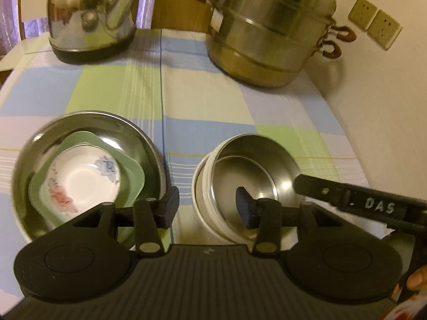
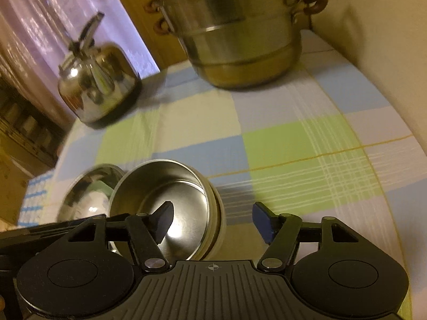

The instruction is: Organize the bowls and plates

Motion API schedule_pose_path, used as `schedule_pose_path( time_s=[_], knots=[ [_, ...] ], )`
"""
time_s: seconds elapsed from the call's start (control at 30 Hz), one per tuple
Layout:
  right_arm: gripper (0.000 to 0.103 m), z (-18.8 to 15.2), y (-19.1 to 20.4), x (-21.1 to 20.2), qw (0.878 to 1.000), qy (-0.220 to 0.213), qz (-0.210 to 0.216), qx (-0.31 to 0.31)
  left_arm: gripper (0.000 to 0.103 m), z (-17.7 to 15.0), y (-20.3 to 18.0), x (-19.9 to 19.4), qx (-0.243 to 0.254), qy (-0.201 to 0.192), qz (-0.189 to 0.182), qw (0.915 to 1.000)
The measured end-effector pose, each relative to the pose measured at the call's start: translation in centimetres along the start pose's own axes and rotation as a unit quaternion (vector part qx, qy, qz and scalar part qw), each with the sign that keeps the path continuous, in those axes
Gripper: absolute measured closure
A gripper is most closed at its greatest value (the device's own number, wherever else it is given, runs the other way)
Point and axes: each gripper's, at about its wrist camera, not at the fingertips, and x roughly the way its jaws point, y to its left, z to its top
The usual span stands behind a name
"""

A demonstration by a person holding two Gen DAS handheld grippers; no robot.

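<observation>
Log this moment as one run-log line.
left hand-held gripper: open, empty | right hand-held gripper: open, straddling steel bowl rim | floral dish nested in green dish on steel plate

Your left gripper (image 1: 208,208) and right gripper (image 2: 213,221) are matte black: ribbed base plates, round side housings, silver pivot screws behind the fingers (image 2: 263,222), whose pads look blue.

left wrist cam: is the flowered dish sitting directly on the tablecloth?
No, the flowered dish sits nested in a green dish, which itself lies inside the big steel plate.
</observation>
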Motion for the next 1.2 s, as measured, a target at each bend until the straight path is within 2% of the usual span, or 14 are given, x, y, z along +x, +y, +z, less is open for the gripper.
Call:
schedule_pose_path(
  time_s=[0.1,0.3,0.57,0.9,1.2],
  knots=[
    [0.035,-0.4,-0.1,-2.0,1.000,-0.008,0.008,0.003,0.044,-0.8,0.0,-2.3,0.008,-0.010,0.015,0.9998],
    [0.034,-2.3,0.5,-5.0,0.999,0.010,0.031,-0.005,0.043,-3.7,0.2,-6.3,0.006,-0.011,0.041,0.9991],
    [0.034,-6.3,2.3,-7.3,0.997,0.045,0.042,-0.050,0.042,-7.9,-0.2,-10.0,-0.011,-0.007,0.064,0.9979],
    [0.034,-9.6,3.2,-8.9,0.993,0.070,0.046,-0.082,0.042,-11.6,-1.3,-12.5,-0.023,-0.003,0.081,0.9964],
    [0.034,-11.3,3.8,-9.4,0.990,0.084,0.034,-0.109,0.042,-13.2,-1.6,-13.6,-0.027,-0.003,0.094,0.9952]
  ],
)
